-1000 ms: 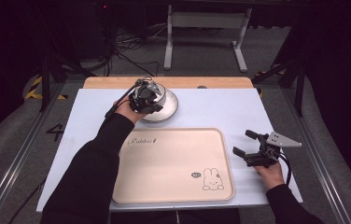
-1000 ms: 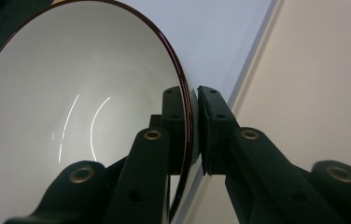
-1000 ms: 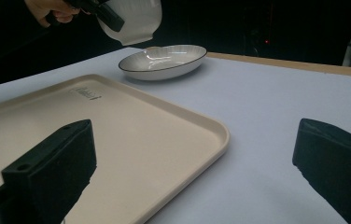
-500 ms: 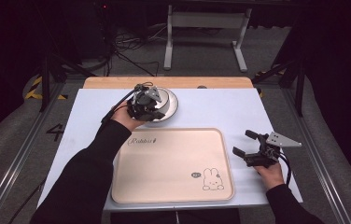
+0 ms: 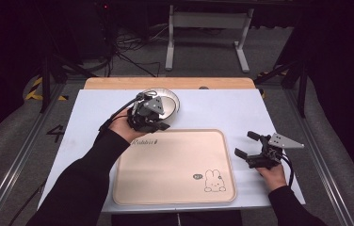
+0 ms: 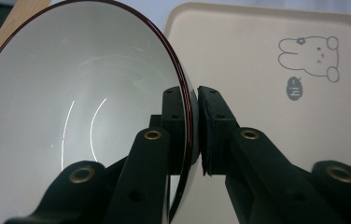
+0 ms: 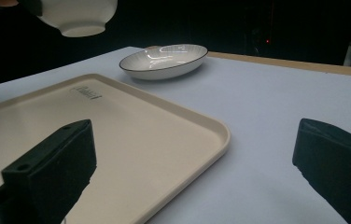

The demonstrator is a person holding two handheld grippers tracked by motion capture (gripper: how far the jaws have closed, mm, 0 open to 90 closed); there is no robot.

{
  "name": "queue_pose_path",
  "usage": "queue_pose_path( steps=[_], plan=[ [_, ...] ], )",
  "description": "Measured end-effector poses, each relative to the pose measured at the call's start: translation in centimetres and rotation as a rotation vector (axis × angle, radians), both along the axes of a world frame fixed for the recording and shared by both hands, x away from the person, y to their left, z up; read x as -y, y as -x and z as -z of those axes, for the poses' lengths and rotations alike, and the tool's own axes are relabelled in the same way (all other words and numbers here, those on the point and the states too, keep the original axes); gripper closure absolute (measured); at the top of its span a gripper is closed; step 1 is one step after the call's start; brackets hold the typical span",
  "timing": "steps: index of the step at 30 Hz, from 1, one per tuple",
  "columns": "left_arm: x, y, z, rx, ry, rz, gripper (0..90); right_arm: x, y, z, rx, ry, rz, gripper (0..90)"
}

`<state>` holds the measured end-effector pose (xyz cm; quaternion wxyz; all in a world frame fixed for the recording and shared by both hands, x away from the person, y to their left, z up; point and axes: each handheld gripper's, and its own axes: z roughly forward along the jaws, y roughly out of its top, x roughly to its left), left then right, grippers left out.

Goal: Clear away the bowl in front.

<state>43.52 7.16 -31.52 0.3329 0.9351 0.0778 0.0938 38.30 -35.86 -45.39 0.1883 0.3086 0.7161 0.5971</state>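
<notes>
Left gripper (image 6: 190, 126), clamped on the bowl (image 6: 71, 112) rim, lifts it; next likely lowering onto the tray (image 5: 165, 174).

The white bowl (image 6: 71, 107) has a glossy, empty inside and a thin dark red line around its rim. It is tilted steeply, its opening turned sideways, and the left gripper (image 6: 190, 126) pinches its rim, one jaw inside and one outside. In the right gripper view the bowl (image 7: 78, 16) hangs in the air above the table, its low round foot showing underneath. In the high view it is held at the far left corner of the tray, mostly hidden under the left gripper (image 5: 149, 113).
</notes>
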Motion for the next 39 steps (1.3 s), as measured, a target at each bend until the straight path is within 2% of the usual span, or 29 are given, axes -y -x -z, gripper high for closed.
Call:
queue_pose_path(
  steps=[6,7,13,20,23,30,39],
  plan=[
    [0.4,1.3,-0.3,0.025,-0.013,0.037,82.1,0.0,0.0,0.0,-0.001,0.001,0.001,0.1],
    [0.6,1.5,-0.3,0.015,-0.014,0.041,82.0,0.0,0.0,0.0,0.000,0.001,-0.001,0.1],
    [1.1,2.6,-0.5,0.022,-0.015,0.091,82.0,0.0,0.0,0.0,0.001,0.001,0.000,0.1],
    [1.9,3.6,-0.3,0.024,-0.038,0.129,82.1,0.0,0.0,0.0,0.001,0.001,-0.001,0.1],
    [2.1,3.8,-0.1,0.020,-0.050,0.144,82.0,0.0,0.0,0.0,0.001,0.001,0.001,0.1],
    [3.0,4.3,0.6,0.014,-0.083,0.215,82.0,0.0,0.0,0.0,0.000,0.000,0.001,0.1],
    [3.9,4.7,1.5,-0.005,-0.115,0.270,82.0,0.0,0.0,0.0,0.000,-0.001,0.001,0.1]
  ],
)
